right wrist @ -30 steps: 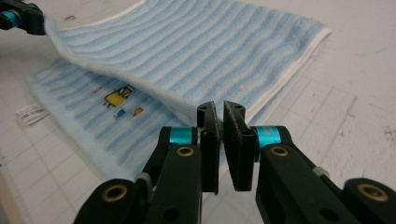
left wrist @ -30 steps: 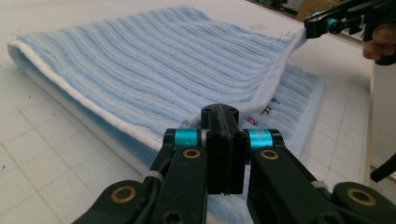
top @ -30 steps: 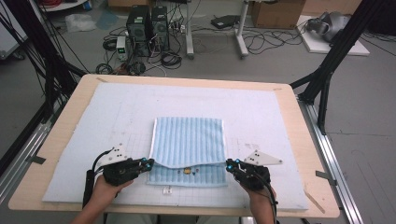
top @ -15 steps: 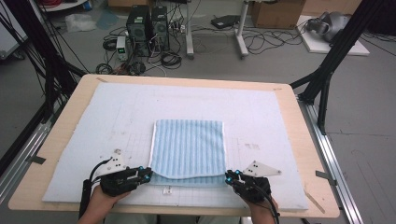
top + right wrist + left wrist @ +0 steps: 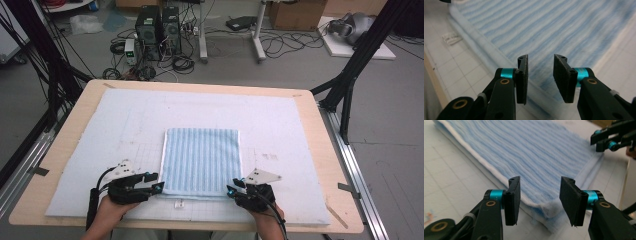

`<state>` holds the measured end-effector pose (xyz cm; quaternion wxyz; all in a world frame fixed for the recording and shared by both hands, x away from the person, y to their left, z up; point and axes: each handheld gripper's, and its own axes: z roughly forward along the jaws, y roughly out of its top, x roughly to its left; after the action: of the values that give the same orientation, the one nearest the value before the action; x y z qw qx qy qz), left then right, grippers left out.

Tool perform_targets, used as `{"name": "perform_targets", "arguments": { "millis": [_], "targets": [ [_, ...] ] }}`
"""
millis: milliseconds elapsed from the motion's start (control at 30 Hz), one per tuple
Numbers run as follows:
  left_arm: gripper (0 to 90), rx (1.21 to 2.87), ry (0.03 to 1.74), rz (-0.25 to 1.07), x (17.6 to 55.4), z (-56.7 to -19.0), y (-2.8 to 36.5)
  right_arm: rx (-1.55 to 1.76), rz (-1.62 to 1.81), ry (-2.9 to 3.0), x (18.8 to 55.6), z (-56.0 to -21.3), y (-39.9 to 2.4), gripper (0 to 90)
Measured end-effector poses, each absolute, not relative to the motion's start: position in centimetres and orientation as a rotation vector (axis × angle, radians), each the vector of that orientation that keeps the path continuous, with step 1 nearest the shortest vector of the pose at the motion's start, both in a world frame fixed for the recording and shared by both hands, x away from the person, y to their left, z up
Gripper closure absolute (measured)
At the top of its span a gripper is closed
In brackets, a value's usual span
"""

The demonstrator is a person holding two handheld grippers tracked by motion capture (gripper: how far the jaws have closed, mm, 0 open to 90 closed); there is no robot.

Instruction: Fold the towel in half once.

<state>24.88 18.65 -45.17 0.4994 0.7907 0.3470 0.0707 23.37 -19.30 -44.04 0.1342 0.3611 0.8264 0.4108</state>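
Folded blue striped towel [image 5: 202, 161] lies flat at centre of the white mat [image 5: 100, 130], high view; left gripper [image 5: 155, 186] at its lower-left corner, right gripper [image 5: 234, 189] at its lower-right corner. Left gripper view: jaws have just been opening, pads apart and clear of the towel corner [image 5: 549, 210] lying between them. Right gripper view: jaws have just been opening, narrower gap, towel edge [image 5: 541, 82] beneath, not pinched.
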Motion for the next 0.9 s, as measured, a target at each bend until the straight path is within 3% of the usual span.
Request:
{"name": "perform_targets", "arguments": {
  "millis": [67, 167, 300, 333, 633, 767, 800, 900],
  "targets": [
    [52.9, 1.955, 0.836, 0.183, 24.9, -45.2, 18.2, 1.033, 1.146, 2.433, 23.5, -44.5, -18.8, 73.7],
    [66.8, 2.010, 0.839, 0.226, 24.8, -45.3, 17.5, 1.030, 1.137, 2.439, 23.6, -44.6, -18.6, 85.6],
    [86.4, 2.018, 0.848, 0.258, 24.7, -45.2, 17.4, 1.041, 1.143, 2.436, 23.5, -44.6, -18.5, 88.4],
    [87.3, 2.028, 0.838, 0.264, 24.6, -45.2, 17.4, 1.041, 1.149, 2.431, 23.5, -44.6, -18.5, 88.6],
    [88.1, 1.885, 0.793, 0.214, 23.8, -43.3, 18.8, 1.029, 1.270, 2.383, 22.7, -43.0, -19.3, 88.8],
    [87.8, 1.932, 0.795, 0.175, 23.5, -43.8, 18.7, 1.028, 1.230, 2.420, 22.2, -42.9, -19.3, 88.5],
    [86.4, 1.951, 0.812, 0.182, 23.6, -44.0, 18.5, 1.039, 1.198, 2.429, 22.2, -43.1, -19.2, 88.2],
    [67.2, 1.956, 0.864, 0.227, 23.9, -44.3, 18.3, 1.058, 1.165, 2.426, 22.5, -43.8, -19.2, 79.2]
  ]
}}
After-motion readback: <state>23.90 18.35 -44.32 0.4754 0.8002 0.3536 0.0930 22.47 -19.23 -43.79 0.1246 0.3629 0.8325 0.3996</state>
